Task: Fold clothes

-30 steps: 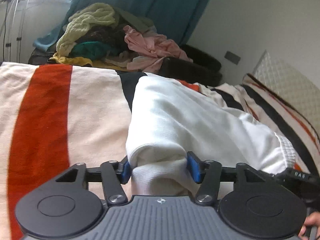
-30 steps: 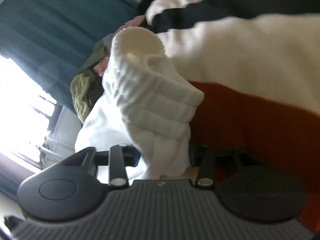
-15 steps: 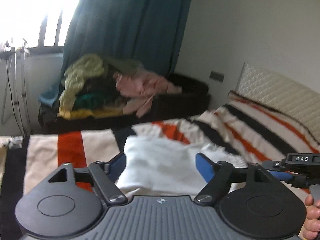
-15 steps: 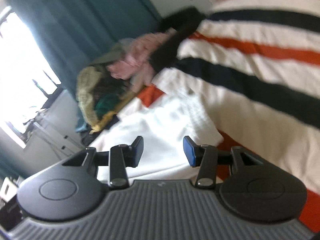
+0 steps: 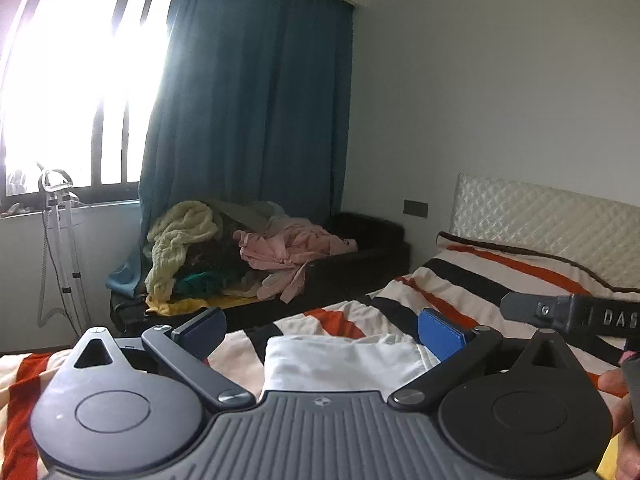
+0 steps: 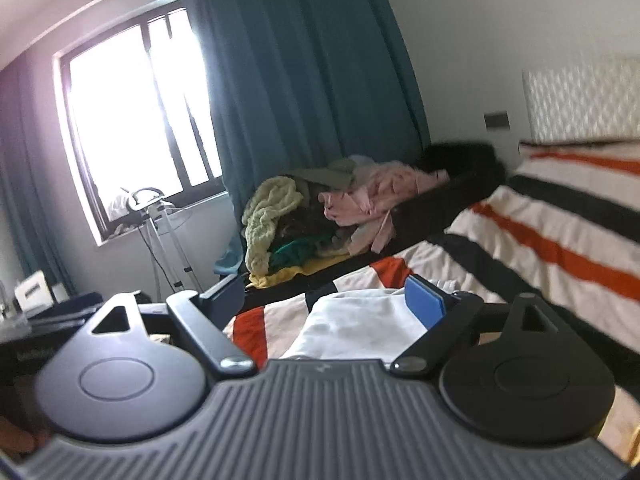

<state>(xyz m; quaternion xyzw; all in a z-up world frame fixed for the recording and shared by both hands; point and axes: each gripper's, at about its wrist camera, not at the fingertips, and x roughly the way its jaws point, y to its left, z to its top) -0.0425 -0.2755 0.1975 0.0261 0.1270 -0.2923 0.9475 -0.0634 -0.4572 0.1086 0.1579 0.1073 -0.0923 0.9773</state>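
A folded white garment (image 5: 344, 362) lies on the striped bedspread (image 5: 472, 292), below and in front of both grippers; it also shows in the right wrist view (image 6: 360, 326). My left gripper (image 5: 322, 330) is open and empty, held above the garment. My right gripper (image 6: 326, 300) is open and empty, also raised above it. Part of the right gripper (image 5: 572, 314) shows at the right edge of the left wrist view.
A heap of unfolded clothes (image 5: 224, 252) lies on a dark couch (image 5: 360, 252) beyond the bed, under a teal curtain (image 5: 248, 120). A garment steamer stand (image 5: 60, 248) is by the window. A quilted headboard (image 5: 552, 228) is at the right.
Both grippers let go of the white garment, opened wide and rose up and back from the bed. The garment now lies folded on the bedspread.
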